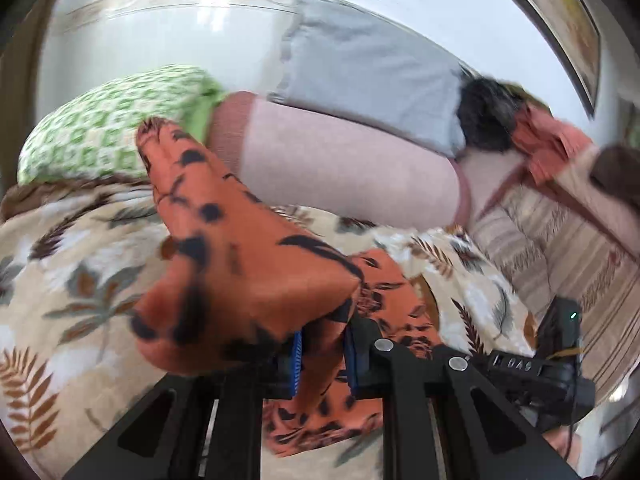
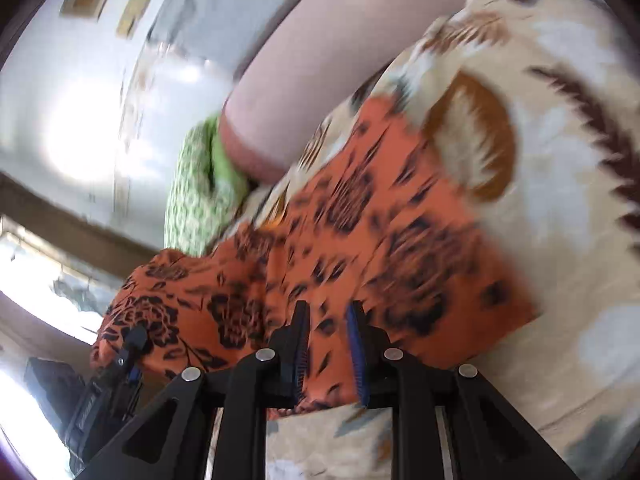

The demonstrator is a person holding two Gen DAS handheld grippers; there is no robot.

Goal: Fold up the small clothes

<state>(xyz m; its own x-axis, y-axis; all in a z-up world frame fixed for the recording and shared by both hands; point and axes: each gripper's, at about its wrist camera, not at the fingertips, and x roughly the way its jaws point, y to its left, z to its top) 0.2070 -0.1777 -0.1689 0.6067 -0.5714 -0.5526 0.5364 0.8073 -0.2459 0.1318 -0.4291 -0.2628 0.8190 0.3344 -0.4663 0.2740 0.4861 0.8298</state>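
Observation:
An orange garment with a black flower print (image 1: pixel 248 256) lies partly on the leaf-patterned bedspread (image 1: pixel 80 280). My left gripper (image 1: pixel 324 360) is shut on one edge of it, and the cloth rises lifted and bunched in front of the blue pads. In the right wrist view the same orange garment (image 2: pixel 360 240) spreads across the bed, with my right gripper (image 2: pixel 329 350) shut on its near edge. The left gripper (image 2: pixel 128 354) also shows at the lower left of that view, gripping the garment's far corner. Both views are blurred.
A pale pink bolster (image 1: pixel 344 168), a green patterned pillow (image 1: pixel 100 124) and a grey pillow (image 1: pixel 360 72) lie at the head of the bed. A pile of dark and salmon clothes (image 1: pixel 520 128) sits at the right. A white wall stands behind.

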